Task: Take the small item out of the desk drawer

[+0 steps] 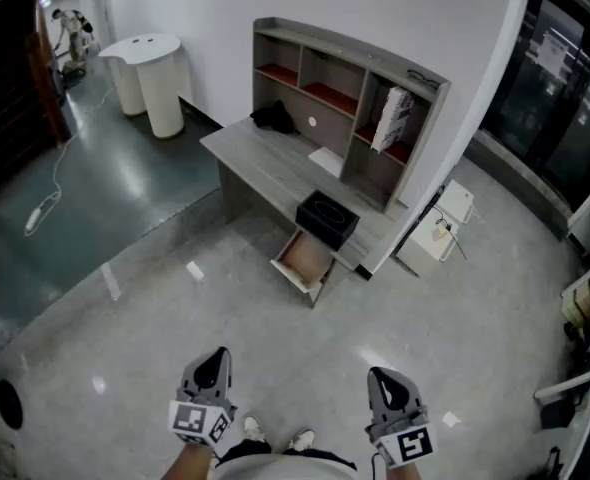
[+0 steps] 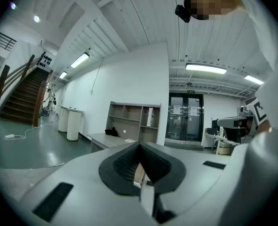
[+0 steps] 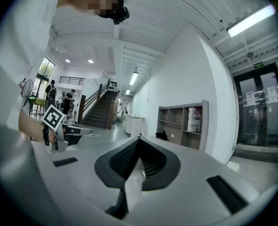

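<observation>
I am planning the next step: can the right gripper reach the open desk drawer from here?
Probably not yet. The right gripper is held near the person's body, and a stretch of floor separates it from the open drawer. Nothing blocks the way; the person must step closer and open the shut jaws.

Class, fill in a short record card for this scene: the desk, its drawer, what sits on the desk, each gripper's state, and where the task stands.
desk: grey desk against the white wall, shelf unit on top
drawer: drawer pulled open at the desk's near end; contents too small to tell
on desk: black box just above the drawer; dark item at the far end
left gripper: left gripper shut, empty, well short of the desk
right gripper: right gripper shut, empty, also short of the desk
task: reach not yet begun
</observation>
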Demonstrator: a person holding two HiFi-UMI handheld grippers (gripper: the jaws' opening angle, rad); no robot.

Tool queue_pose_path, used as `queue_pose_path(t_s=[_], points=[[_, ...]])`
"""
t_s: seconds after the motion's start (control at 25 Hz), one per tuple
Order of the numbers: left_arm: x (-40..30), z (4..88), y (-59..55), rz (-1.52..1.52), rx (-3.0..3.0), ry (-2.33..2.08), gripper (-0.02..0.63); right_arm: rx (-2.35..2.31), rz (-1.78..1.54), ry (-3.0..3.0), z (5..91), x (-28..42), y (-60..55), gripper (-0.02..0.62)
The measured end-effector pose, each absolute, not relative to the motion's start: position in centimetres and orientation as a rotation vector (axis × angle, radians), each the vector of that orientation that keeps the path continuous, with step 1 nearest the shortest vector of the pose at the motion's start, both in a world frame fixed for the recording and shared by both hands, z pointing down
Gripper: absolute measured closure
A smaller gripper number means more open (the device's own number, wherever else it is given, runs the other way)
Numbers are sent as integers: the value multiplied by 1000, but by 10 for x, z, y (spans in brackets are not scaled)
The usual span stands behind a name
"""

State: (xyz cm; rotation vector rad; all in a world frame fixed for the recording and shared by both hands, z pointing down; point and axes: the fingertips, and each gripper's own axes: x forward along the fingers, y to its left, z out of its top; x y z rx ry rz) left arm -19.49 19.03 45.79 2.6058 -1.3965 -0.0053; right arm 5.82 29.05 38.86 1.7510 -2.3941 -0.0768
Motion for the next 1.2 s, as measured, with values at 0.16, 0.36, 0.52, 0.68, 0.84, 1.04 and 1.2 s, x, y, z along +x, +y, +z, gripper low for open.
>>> queue_pose_path(t_s=[0.16,0.36,0.52,0.68,0.84,1.04,1.2], points=[[-210,455,192,-33,2583,-1361,589,1758,-77,-2397,385,41,291,574],[-230,458,185,-57,2570,-1343,589,1743,-62,-2394,389,14,285,575],[-245,473,180,-59,2542,-1298,589,1771,-87,-2430,379,-6,283,574],[-238,487,171,-52,2517,-1239,589,1810,-61,-2368,388,-1,287,574],[-213,493,154,-37,2525,-1174,589,1854,-14,-2336,405,25,271,574],[-173,507,121,15,2537,-1135,589,1839,4,-2361,424,63,210,574],[-146,512,74,37,2459,-1200,589,1801,-23,-2459,414,94,142,574]])
